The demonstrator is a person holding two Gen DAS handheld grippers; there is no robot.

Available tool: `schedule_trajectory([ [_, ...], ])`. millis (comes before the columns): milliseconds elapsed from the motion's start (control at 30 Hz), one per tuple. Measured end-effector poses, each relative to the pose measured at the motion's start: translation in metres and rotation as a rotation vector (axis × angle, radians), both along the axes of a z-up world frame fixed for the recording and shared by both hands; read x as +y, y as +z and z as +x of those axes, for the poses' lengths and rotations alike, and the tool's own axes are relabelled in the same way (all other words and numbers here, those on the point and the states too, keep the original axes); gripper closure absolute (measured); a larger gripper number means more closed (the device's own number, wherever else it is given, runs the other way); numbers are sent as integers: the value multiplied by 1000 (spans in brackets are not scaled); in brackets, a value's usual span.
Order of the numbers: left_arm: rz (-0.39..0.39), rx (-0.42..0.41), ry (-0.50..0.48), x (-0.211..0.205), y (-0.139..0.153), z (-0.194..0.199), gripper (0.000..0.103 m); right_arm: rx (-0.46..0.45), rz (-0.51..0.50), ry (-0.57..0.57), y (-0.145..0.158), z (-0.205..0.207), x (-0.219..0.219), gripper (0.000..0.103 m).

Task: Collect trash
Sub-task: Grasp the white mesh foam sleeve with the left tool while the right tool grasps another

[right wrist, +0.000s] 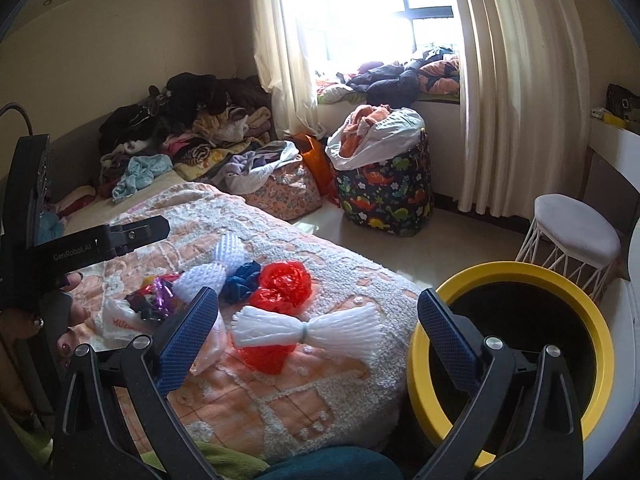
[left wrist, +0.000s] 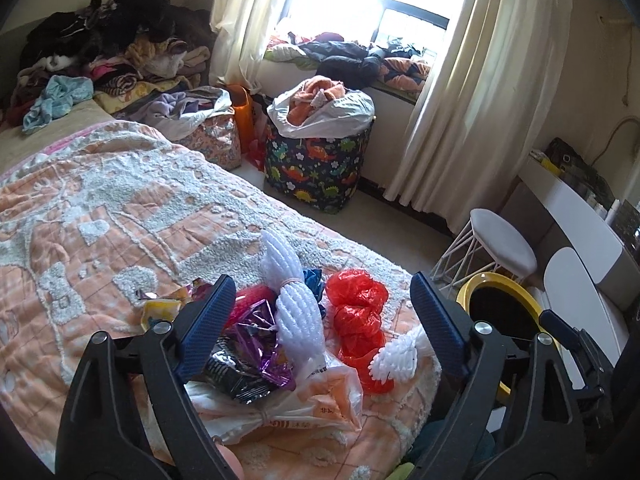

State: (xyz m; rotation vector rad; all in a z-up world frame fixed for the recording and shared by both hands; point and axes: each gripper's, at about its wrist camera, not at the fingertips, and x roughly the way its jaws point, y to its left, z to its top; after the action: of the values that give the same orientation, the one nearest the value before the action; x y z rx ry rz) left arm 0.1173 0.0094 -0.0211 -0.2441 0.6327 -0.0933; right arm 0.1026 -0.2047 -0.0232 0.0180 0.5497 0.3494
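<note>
Trash lies in a heap on the orange bedspread [left wrist: 100, 216]: a white foam net [left wrist: 296, 312], red plastic bags [left wrist: 358, 312], a purple foil wrapper [left wrist: 260, 344], a black packet [left wrist: 234, 376] and a white-orange plastic bag [left wrist: 304, 408]. My left gripper [left wrist: 320, 320] is open and empty, jaws wide over the heap. My right gripper [right wrist: 316, 328] is open and empty, just above a second white foam net [right wrist: 308, 334] and a red bag [right wrist: 286, 284]. A yellow-rimmed black bin [right wrist: 516, 360] stands right of the bed; it also shows in the left wrist view [left wrist: 500, 312].
A white stool [right wrist: 572, 240] stands behind the bin. A dinosaur-print hamper [right wrist: 384, 188] full of clothes and a floral bag [right wrist: 284, 192] sit on the floor by the window. Clothes are piled at the bed's far end [left wrist: 112, 48]. A white desk [left wrist: 580, 216] runs along the right wall.
</note>
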Motion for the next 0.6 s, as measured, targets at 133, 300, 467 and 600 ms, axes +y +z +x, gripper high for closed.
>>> schedule_trajectory([
  [133, 4, 45, -46, -11, -11, 14, 44, 46, -20, -32, -9, 16, -8, 7],
  [300, 9, 99, -52, -13, -23, 28, 58, 92, -5, 3, -16, 31, -5, 14],
  [467, 29, 166, -48, -11, -34, 44, 62, 106, -36, 176, -20, 29, 21, 24],
  [600, 39, 199, -48, -10, -41, 51, 69, 119, -115, 280, -25, 29, 50, 29],
])
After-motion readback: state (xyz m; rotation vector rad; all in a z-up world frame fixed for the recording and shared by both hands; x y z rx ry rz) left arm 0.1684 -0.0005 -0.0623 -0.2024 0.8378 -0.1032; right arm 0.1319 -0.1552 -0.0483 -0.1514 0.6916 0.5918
